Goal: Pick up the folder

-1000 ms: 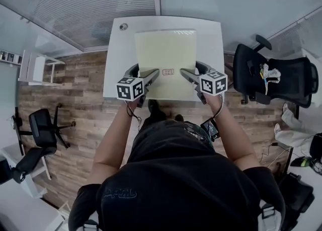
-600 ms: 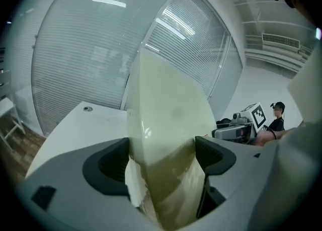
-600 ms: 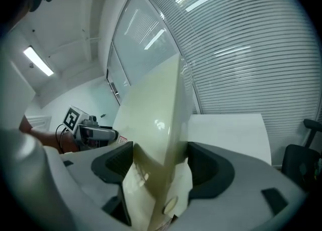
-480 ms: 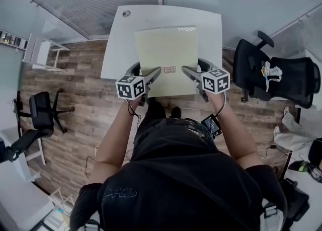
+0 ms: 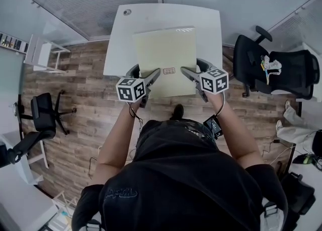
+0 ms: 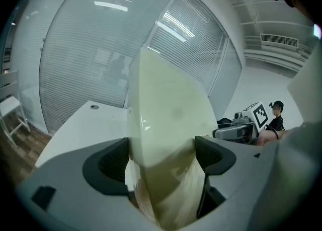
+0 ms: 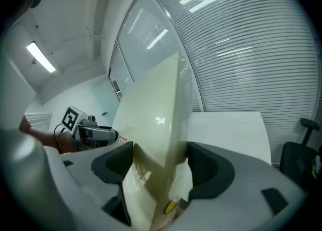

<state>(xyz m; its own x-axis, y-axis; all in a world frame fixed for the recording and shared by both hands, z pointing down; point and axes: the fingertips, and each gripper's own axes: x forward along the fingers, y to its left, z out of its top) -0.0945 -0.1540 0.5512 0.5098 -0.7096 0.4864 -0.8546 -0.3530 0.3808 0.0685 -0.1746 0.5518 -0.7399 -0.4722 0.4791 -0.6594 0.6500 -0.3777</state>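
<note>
Left claw (image 5: 152, 77) and right claw (image 5: 186, 73) both clamp the folder (image 5: 166, 49) (its near corners).

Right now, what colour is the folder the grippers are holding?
The folder is pale yellowish green; the head view shows it best.

Label (image 5: 168, 71) on folder (image 5: 165, 54) too small to read, table (image 5: 126, 39) front edge partly hidden behind it

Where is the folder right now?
Head view, centre: the folder is over the near edge of the table, its near corners gripped by the left claw and right claw.
</note>
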